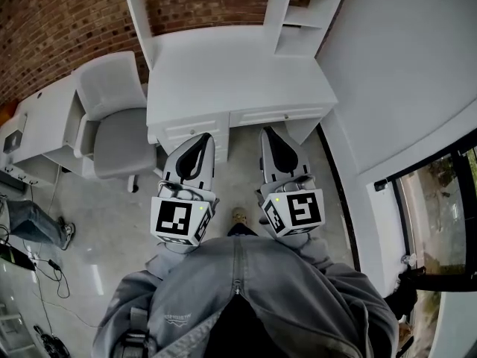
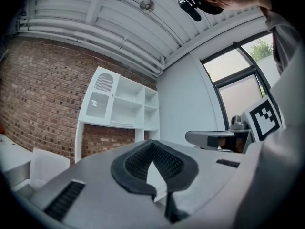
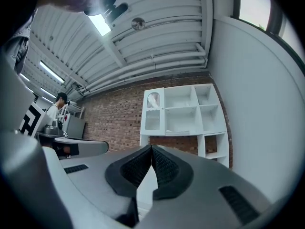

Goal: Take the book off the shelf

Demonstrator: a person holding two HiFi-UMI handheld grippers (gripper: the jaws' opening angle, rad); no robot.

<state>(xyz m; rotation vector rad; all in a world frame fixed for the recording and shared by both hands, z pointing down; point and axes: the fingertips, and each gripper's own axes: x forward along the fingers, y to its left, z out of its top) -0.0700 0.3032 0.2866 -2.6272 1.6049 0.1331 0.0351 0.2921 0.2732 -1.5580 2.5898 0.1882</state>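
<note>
Left claw (image 1: 201, 142), right claw (image 1: 270, 136): both are sitting shut, empty, facing the shelf (image 3: 197, 105). Hazard: reaching in unopened is risking shoving the flat book (image 3: 177, 132) deeper, not gripping it.

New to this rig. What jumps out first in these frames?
Two grey grippers, each with a black-and-white marker cube, sit side by side low in the head view. Both the left gripper and the right gripper have their fingers shut on nothing. Ahead stands a white desk with a shelf hutch against a red brick wall, and a grey chair stands at its left.
</note>
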